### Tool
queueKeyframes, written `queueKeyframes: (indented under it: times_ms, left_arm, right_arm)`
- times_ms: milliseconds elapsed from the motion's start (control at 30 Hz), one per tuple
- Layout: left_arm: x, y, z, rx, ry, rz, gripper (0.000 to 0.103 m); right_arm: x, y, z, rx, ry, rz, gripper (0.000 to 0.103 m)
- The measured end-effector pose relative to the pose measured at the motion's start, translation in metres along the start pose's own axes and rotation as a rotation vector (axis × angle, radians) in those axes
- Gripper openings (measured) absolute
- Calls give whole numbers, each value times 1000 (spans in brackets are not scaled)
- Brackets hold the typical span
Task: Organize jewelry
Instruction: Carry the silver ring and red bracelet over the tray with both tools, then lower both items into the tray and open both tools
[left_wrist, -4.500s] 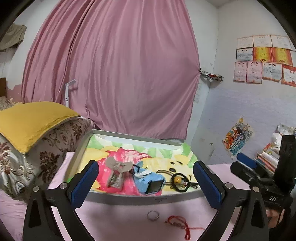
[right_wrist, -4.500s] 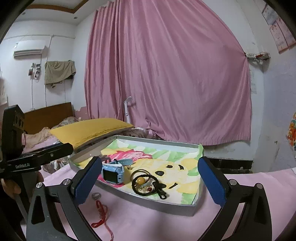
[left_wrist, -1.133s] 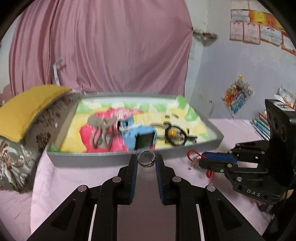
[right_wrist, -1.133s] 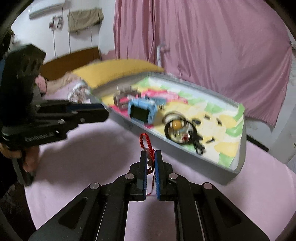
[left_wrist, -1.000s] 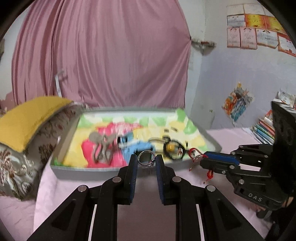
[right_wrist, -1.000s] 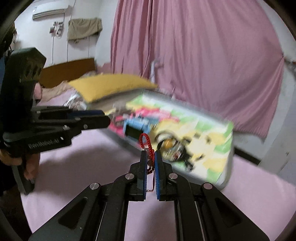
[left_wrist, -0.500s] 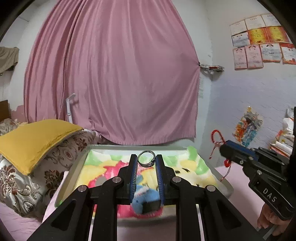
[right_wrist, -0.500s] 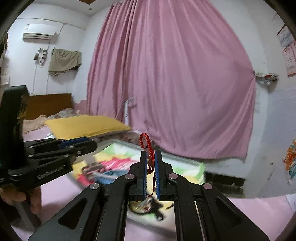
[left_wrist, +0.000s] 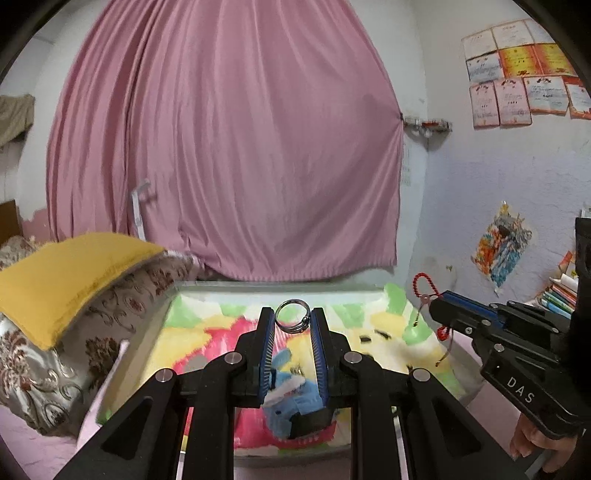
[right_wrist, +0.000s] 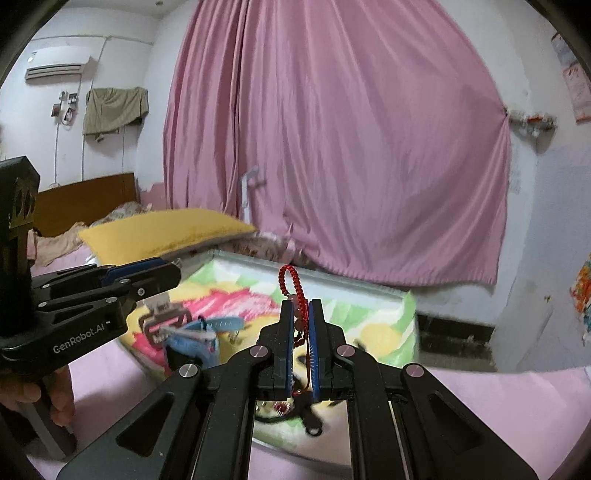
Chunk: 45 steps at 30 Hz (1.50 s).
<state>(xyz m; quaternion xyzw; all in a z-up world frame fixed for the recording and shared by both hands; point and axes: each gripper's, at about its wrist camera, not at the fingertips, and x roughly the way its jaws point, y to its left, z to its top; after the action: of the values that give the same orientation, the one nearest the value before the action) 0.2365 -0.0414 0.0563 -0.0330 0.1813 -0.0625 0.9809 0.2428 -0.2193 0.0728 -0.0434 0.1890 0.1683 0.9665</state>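
Observation:
My left gripper (left_wrist: 293, 318) is shut on a silver ring (left_wrist: 293, 316) and holds it above the grey tray (left_wrist: 258, 285) with a colourful cartoon lining. My right gripper (right_wrist: 300, 309) is shut on a red cord bracelet (right_wrist: 291, 288), whose loop sticks up past the fingertips; it also shows in the left wrist view (left_wrist: 423, 291). Both grippers hover over the tray (right_wrist: 295, 263). In the tray lie a blue watch (left_wrist: 291, 398), also seen in the right wrist view (right_wrist: 195, 338), a grey hair clip (right_wrist: 162, 321) and a black cord piece (right_wrist: 295, 410), partly hidden by my fingers.
The tray rests on a pink sheet (right_wrist: 498, 398). A yellow pillow (left_wrist: 62, 269) on a patterned cushion (left_wrist: 48, 362) lies left of it. A pink curtain (left_wrist: 229, 147) hangs behind. Books (left_wrist: 557, 295) are stacked at the right wall.
Both grippers have closed, the left on the ring and the right on the red bracelet, lifted them from the sheet and moved forward over the tray.

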Motion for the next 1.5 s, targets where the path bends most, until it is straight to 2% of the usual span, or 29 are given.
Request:
queueKeyframes:
  times_ms: [167,300,933,1200,1400,1500]
  left_arm:
    - [10,2,-5,-3,74,-19,18]
    - [15,4,-9,-12,115,-46,18]
    - [34,9,-15,-49,230,-92,19]
    - [44,10,-18,-63,284,-118,19]
    - [45,13,-20,-74,285,-126,19]
    - [45,13,-20,-77,284,-121,23]
  right_arm:
    - [20,-2,-12,32,126,55,7]
    - [29,-7,-23,74,184,91,7]
    - [57,-19,-38,141,312,138,7]
    - [57,-18,-40,149,326,140,7]
    - [60,-23,-41,179,341,139,8]
    - [60,-25,-42,193,334,141,17]
